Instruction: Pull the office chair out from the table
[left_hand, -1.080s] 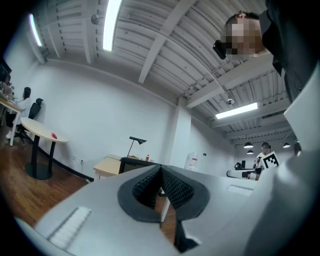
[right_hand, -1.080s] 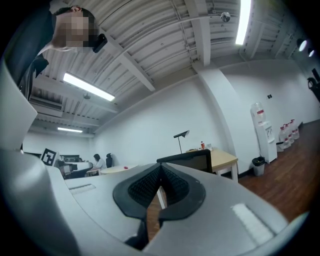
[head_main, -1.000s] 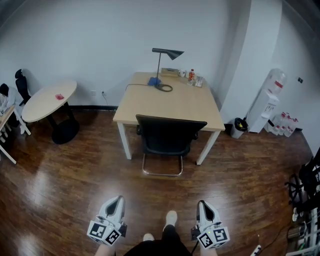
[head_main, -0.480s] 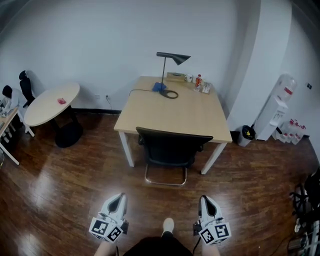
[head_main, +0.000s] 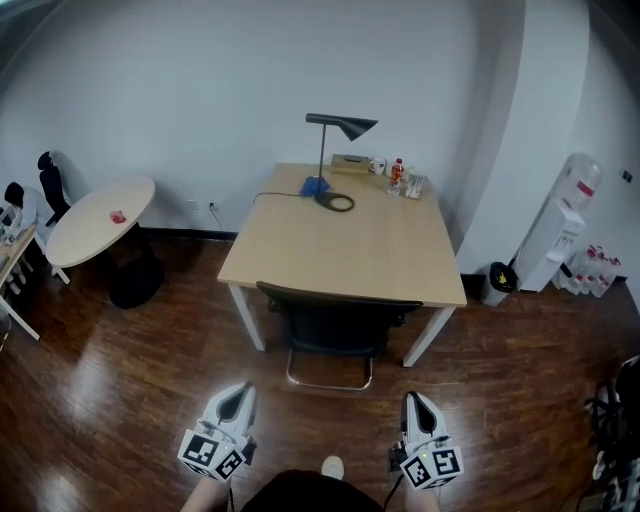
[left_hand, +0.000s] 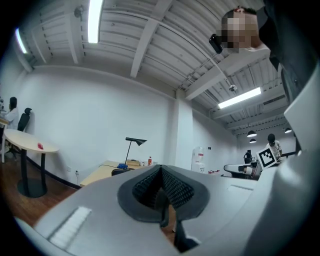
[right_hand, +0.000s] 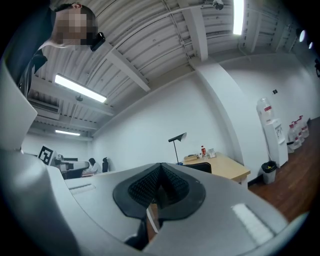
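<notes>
Head view: office chair (head_main: 335, 322) under table (head_main: 345, 240) | gripper views: left gripper (left_hand: 161, 186), right gripper (right_hand: 159, 183) jaws closed, empty

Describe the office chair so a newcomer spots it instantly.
Find the rectangular light-wood table by the far white wall. Tucked under its near edge is the office chair. Its black backrest and looped metal base set it apart from the round table at left.

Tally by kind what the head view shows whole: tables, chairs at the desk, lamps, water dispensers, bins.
Tables: 2 (wooden desk, round white table)
Chairs at the desk: 1 (office chair)
Desk lamp: 1
Water dispenser: 1
Bin: 1
Total: 6
</notes>
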